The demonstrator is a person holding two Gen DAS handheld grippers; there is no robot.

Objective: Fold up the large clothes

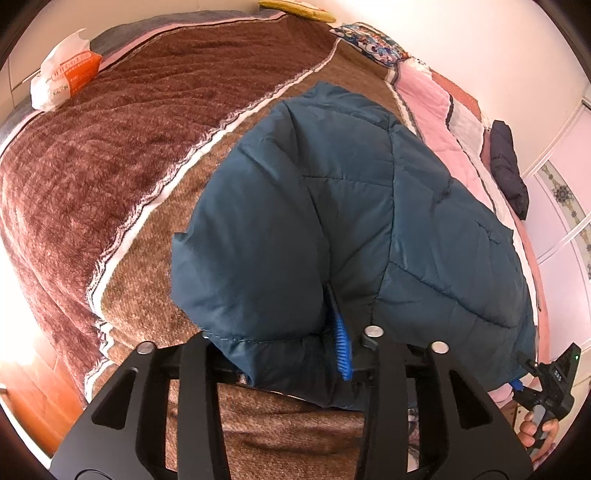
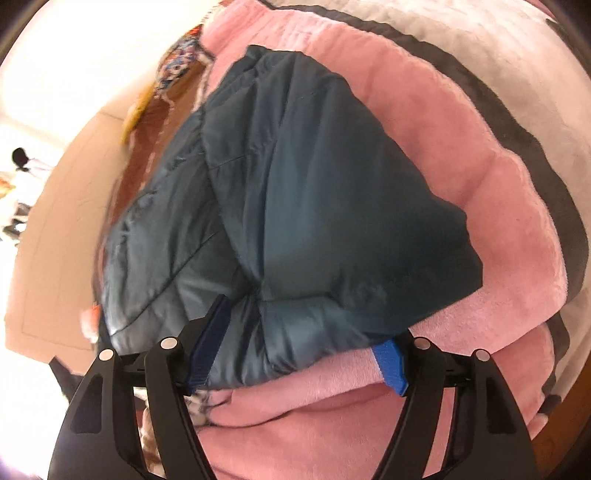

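Observation:
A dark teal puffer jacket point(image 1: 332, 206) lies folded on the bed, half on a brown blanket point(image 1: 129, 155) and half on a pink one point(image 2: 461, 155). My left gripper point(image 1: 275, 345) straddles the jacket's near folded edge. Its right blue pad point(image 1: 343, 347) shows beside the fabric, while the left pad is hidden under the puffy hem, and the jaws stand apart. My right gripper point(image 2: 301, 354) stands wide, with blue pads point(image 2: 391, 363) on either side of the jacket's point(image 2: 314, 206) other near corner and no squeeze on it. In the left wrist view the right gripper point(image 1: 524, 380) sits at the jacket's right edge, held by a hand.
A white and orange bag point(image 1: 62, 77) lies at the bed's far left corner. A patterned pillow point(image 1: 373, 40) and a yellow item point(image 1: 295, 9) sit at the head. A dark garment point(image 1: 508, 166) lies at the far right edge. Orange floor point(image 1: 33, 398) shows at lower left.

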